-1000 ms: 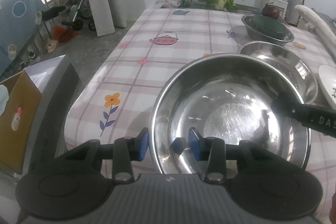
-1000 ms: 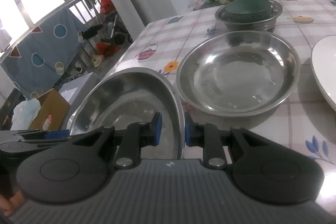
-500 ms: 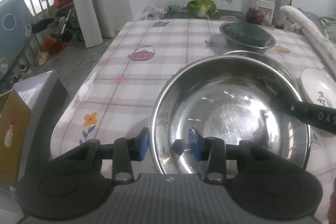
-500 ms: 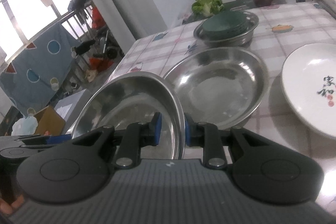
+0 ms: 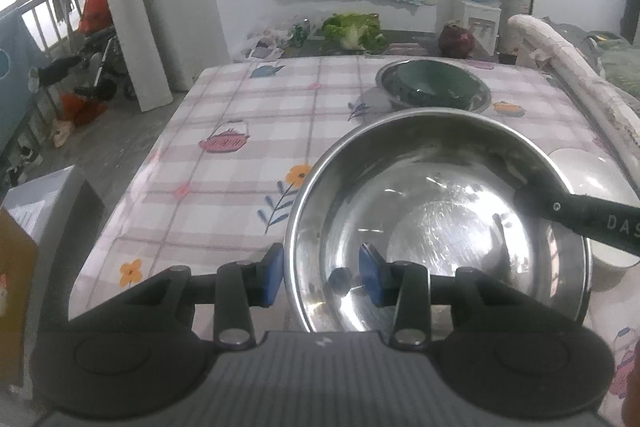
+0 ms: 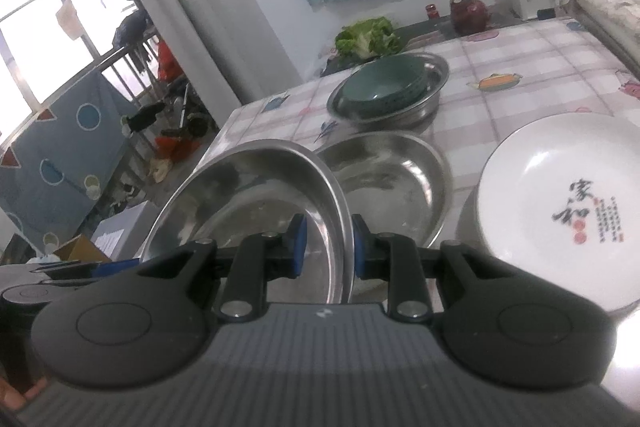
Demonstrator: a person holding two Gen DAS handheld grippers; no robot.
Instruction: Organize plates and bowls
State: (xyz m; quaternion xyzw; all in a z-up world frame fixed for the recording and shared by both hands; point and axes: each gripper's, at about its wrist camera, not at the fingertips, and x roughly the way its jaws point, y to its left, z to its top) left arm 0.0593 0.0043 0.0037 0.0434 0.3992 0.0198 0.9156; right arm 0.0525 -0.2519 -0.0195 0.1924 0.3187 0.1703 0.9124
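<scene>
A white plate (image 6: 560, 219) is shown fully only by the right view, while the steel basin (image 5: 436, 203) is clamped by both the left gripper (image 5: 322, 277) and right gripper (image 6: 325, 247).

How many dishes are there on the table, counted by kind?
Steel bowls: 3, one held, one empty, one under the green dishes
Green dishes: a stack, count unclear
White plate: 1
Total: 4 plus the green stack

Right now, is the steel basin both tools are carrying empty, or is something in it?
Empty. The steel basin shows bare shiny metal inside in the left wrist view; only reflections and the right tool gripping its rim.
</scene>
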